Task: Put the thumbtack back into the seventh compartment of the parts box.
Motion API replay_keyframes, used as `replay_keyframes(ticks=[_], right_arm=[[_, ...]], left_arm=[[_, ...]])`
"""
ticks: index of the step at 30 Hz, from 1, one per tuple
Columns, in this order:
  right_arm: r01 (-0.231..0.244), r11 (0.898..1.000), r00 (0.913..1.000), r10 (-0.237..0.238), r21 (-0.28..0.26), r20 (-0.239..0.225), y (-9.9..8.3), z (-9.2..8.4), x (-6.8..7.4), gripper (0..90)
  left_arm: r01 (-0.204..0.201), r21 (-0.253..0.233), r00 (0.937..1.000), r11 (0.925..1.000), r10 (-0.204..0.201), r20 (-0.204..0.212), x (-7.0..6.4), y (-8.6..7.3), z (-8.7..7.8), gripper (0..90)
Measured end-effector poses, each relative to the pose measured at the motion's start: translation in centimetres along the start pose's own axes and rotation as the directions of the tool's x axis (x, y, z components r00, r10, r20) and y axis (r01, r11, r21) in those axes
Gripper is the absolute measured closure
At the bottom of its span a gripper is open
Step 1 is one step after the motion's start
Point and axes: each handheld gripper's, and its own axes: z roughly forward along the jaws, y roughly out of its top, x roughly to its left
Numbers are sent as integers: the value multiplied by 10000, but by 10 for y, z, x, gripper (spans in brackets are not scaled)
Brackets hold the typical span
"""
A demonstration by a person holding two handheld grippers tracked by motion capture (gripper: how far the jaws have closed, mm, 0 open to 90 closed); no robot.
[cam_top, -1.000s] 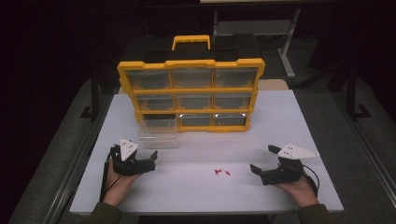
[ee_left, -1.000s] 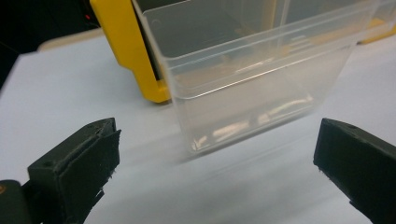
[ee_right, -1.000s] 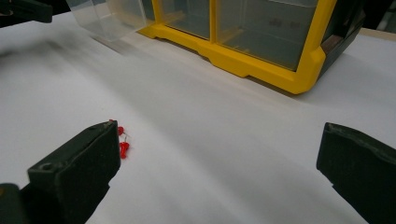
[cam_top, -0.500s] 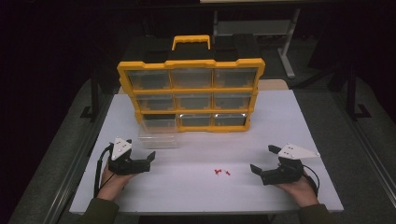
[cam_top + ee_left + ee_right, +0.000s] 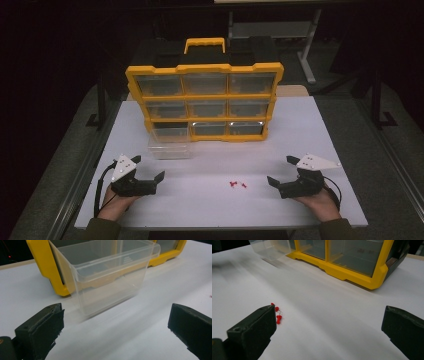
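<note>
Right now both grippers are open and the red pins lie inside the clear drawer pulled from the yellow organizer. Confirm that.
Not quite. The red pins lie on the bare white table, apart from the clear drawer, as the high view shows. Both the left gripper and the right gripper are open.

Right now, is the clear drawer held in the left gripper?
No: the left gripper is open, with the clear drawer standing apart on the table ahead.
</note>
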Motion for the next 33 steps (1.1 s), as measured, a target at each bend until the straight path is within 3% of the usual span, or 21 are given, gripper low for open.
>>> replay_keyframes(ticks=[8, 15, 33], right_arm=[[222, 9993, 9997, -219, 312, -118, 4, 4, 2, 0], [353, 9971, 9984, -323, 672, -454, 10, 12, 5, 0], [334, 9885, 9957, -202, 1477, -902, 23, 26, 11, 0]], left_arm=[[-105, -186, 9996, 9998, 110, 244, -4, -3, -1, 0], [55, -229, 9994, 9997, -47, 331, -6, -3, 0, 0], [103, -214, 9988, 9997, -92, 484, -7, -3, 0, 0]])
